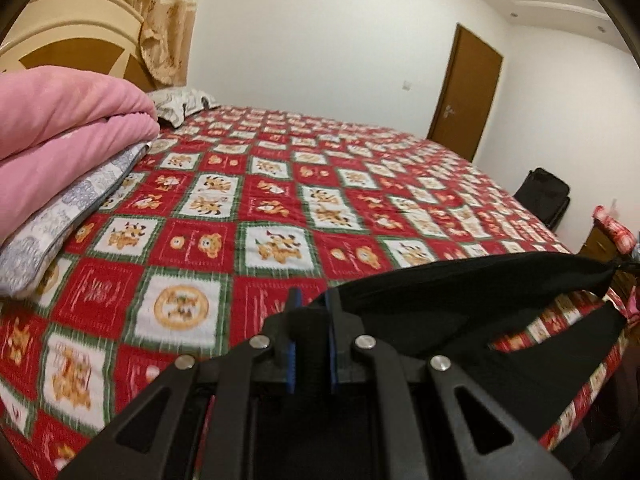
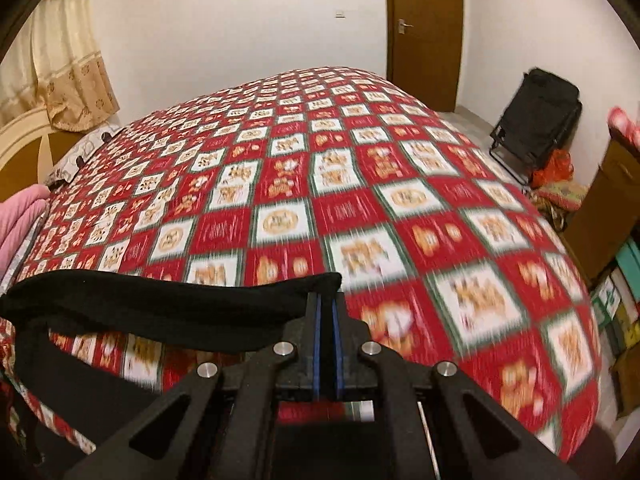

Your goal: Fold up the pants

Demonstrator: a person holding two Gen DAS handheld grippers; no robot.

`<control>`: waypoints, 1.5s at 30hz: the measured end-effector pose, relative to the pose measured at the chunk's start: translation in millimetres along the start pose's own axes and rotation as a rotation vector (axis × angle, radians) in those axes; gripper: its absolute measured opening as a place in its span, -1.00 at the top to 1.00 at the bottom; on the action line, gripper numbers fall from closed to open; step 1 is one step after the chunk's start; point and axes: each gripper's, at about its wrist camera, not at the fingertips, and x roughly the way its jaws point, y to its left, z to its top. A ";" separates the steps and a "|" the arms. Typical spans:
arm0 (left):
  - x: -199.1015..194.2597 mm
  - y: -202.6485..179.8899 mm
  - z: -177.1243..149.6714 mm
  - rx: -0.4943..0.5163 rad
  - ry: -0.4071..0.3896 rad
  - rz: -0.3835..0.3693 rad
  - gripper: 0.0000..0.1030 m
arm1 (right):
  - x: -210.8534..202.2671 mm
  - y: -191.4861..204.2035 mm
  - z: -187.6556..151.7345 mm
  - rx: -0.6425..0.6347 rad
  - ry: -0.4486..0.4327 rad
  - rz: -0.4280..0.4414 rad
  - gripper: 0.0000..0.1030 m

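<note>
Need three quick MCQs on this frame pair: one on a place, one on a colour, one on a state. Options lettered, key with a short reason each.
1. The folded pink blanket lies where in the left wrist view?
A. left edge of the bed
B. by the door
C. on the floor

2. The pants are:
A. red
B. black
C. grey

3. The left gripper and right gripper are:
A. both open
B. one open
C. both shut on the pants

Key: 1 A, it sits stacked at the left of the bedspread. 2 B, the cloth is black in both views. 3 C, an edge of cloth is pinched in each.

Right tool (image 2: 328, 300) apparently pinching black pants (image 2: 168, 300) above bed (image 2: 400, 208).
</note>
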 end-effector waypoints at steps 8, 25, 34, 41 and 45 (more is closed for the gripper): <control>-16.8 5.3 -58.5 0.043 0.037 -0.023 0.76 | -12.5 -26.7 -72.3 0.086 0.031 -0.021 0.91; -24.9 -12.8 -88.9 0.183 0.025 0.089 0.68 | -88.3 105.7 -105.0 -0.248 -0.023 0.016 -0.53; -40.7 -25.4 -103.7 0.317 0.022 0.174 0.44 | -35.7 313.3 -142.7 -0.620 -0.003 0.286 -0.66; -56.2 -11.2 -110.7 0.296 0.025 0.085 0.27 | -18.9 357.8 -180.2 -0.733 0.027 0.323 -0.60; -52.2 -23.4 -119.1 0.374 0.044 0.092 0.27 | -8.0 365.9 -195.5 -0.815 0.046 0.270 -0.30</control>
